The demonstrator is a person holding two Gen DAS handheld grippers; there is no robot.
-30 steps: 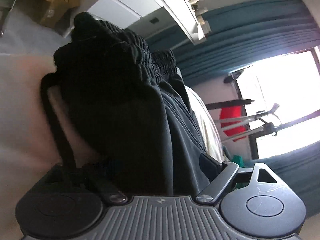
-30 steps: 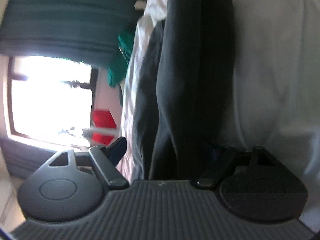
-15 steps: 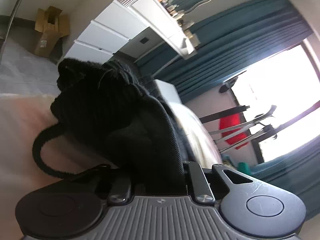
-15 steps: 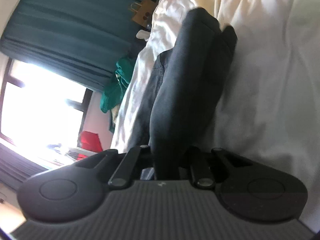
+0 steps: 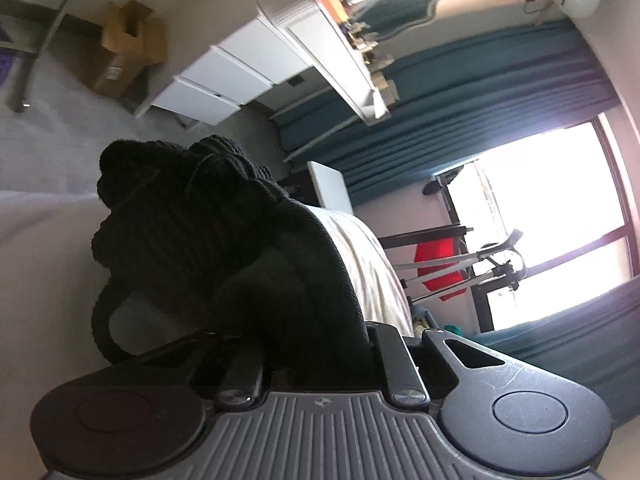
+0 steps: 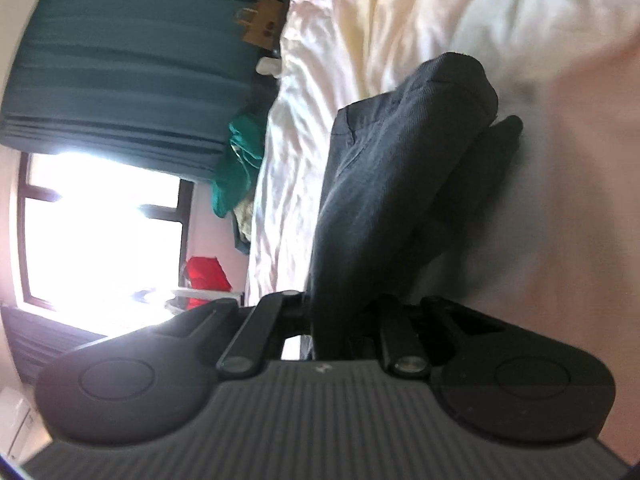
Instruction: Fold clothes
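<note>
Left wrist view, from the left edge: grey floor, a brown cardboard box [image 5: 124,48] against the wall, then a white drawer unit [image 5: 240,76] under a cluttered white shelf. Centre: dark garment [image 5: 224,248], its ribbed waistband bunched up top and a drawstring loop [image 5: 102,320] hanging at its left side, clenched in the left gripper [image 5: 316,354], fabric filling the gap between the fingers [image 5: 394,364]. Just behind the cloth, the bed [image 5: 372,268] with its pale sheet. Further right: teal curtains [image 5: 460,92], a bright window, a red item on a metal frame [image 5: 440,264].

Right wrist view, from the left edge: bright window, teal curtains above it, a green cloth heap [image 6: 240,160] beside the bed, a red item [image 6: 206,278] lower down, a brown paper bag [image 6: 260,20] near the top. Centre: same dark garment [image 6: 384,184], folded double into a long band lying along the rumpled pale bed sheet [image 6: 440,8], its near end pinched tight in the right gripper [image 6: 342,328], fingers [image 6: 394,336] pressed against the fabric. Right edge: blurred pale sheet.
</note>
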